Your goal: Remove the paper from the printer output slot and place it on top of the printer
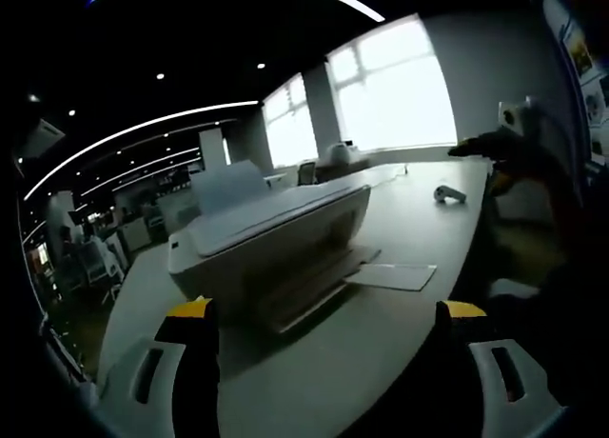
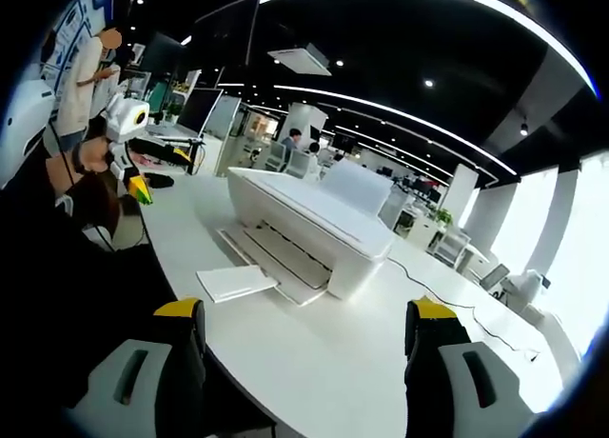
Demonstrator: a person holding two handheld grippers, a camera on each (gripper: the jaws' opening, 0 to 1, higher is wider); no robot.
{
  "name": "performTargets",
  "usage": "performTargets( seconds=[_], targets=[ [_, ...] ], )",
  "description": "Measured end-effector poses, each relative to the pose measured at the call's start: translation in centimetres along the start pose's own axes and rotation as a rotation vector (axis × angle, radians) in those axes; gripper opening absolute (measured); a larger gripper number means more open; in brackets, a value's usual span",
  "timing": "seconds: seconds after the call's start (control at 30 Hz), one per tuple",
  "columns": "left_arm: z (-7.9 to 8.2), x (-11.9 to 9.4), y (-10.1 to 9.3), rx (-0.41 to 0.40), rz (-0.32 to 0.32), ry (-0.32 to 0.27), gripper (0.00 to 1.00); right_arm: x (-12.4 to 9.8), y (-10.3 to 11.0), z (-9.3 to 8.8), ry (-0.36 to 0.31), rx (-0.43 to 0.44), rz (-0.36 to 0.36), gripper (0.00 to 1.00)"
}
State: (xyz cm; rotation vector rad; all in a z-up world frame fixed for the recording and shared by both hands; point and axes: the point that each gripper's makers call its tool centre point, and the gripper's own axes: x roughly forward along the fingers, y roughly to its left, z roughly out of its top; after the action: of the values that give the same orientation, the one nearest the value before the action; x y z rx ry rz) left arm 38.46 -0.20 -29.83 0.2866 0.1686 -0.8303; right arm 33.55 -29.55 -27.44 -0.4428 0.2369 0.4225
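In the left gripper view, the left gripper [image 1: 328,338] is held wide open and empty, well short of the printer [image 1: 271,233], whose paper [image 1: 392,276] is seen lying on the output tray. In the right gripper view, the right gripper [image 2: 304,338] is likewise spread and empty, the paper [image 2: 235,282] untouched; removal and placing are judged undone.

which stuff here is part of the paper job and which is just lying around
Job:
- printer
- paper lying at the end of the printer's output tray
- left gripper, open
- right gripper, open

Lying about:
- small white object on the table past the printer
- cable trailing across the table
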Motion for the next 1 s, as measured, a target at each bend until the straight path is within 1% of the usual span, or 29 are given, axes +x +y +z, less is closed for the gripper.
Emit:
performTargets(
  seconds=[0.23,0.43,0.77,1.0],
  targets=[
    [0.0,-0.8,-0.6,0.01,-0.013,0.008,0.97,0.1,-0.1,-0.1,0.003,0.002,-0.001,0.82],
    [-0.4,-1.2,-0.9,0.01,-0.021,0.013,0.97,0.0,-0.2,-0.2,0.005,0.001,-0.001,0.82],
    [-1.2,-2.1,-0.6,-0.014,-0.003,0.01,0.97,-0.1,-0.1,-0.3,0.005,0.001,-0.002,0.82],
    [-1.6,-2.5,-0.6,-0.004,0.01,0.017,0.97,-0.2,-0.2,-0.3,0.005,0.0,-0.005,0.82]
  ],
)
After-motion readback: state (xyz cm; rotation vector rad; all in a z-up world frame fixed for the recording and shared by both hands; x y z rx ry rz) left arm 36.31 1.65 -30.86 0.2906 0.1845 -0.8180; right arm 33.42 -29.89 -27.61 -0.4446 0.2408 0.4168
